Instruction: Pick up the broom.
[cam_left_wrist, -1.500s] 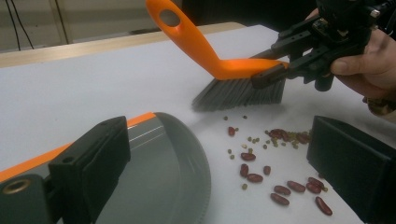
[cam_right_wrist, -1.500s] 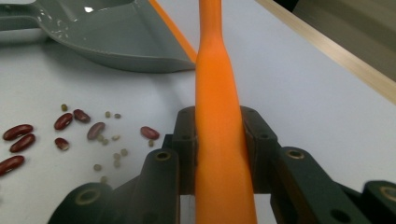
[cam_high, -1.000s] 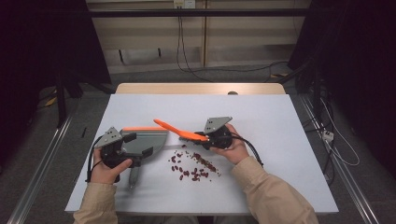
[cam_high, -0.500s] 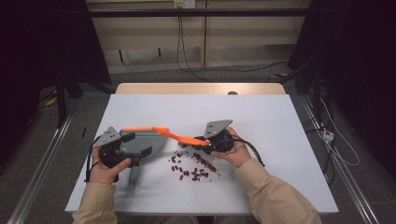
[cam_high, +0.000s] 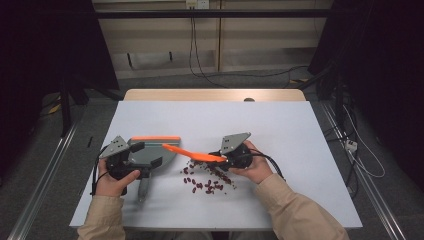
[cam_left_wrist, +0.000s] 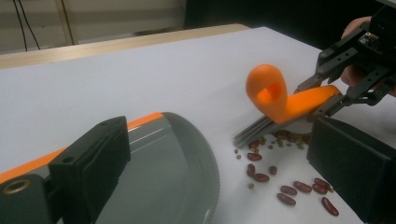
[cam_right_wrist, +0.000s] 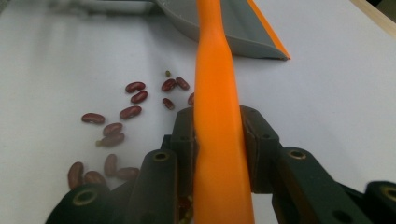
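An orange brush (cam_high: 192, 154) with a looped handle end (cam_left_wrist: 267, 91) and dark bristles (cam_left_wrist: 259, 130) is clamped in my right gripper (cam_high: 220, 157), whose jaws press both sides of the handle (cam_right_wrist: 217, 116). The bristles touch the table beside several red kidney beans (cam_high: 205, 182) (cam_left_wrist: 299, 186) (cam_right_wrist: 121, 114). A grey dustpan (cam_high: 160, 150) with an orange lip lies to their left. My left gripper (cam_high: 145, 155) stands over the pan (cam_left_wrist: 163, 172), its jaws wide apart. A strip of table shows between the pan's curved rim and the right jaw.
The white table (cam_high: 280, 125) has free room at the back and right. The dustpan's handle (cam_high: 142, 189) points toward the person. A wooden edge (cam_high: 215, 95) runs along the far side, with cables on the floor beyond.
The brush's free end has swung from pointing up and away to lower and nearer the beans. The right gripper shifted slightly. The left gripper and dustpan stayed put.
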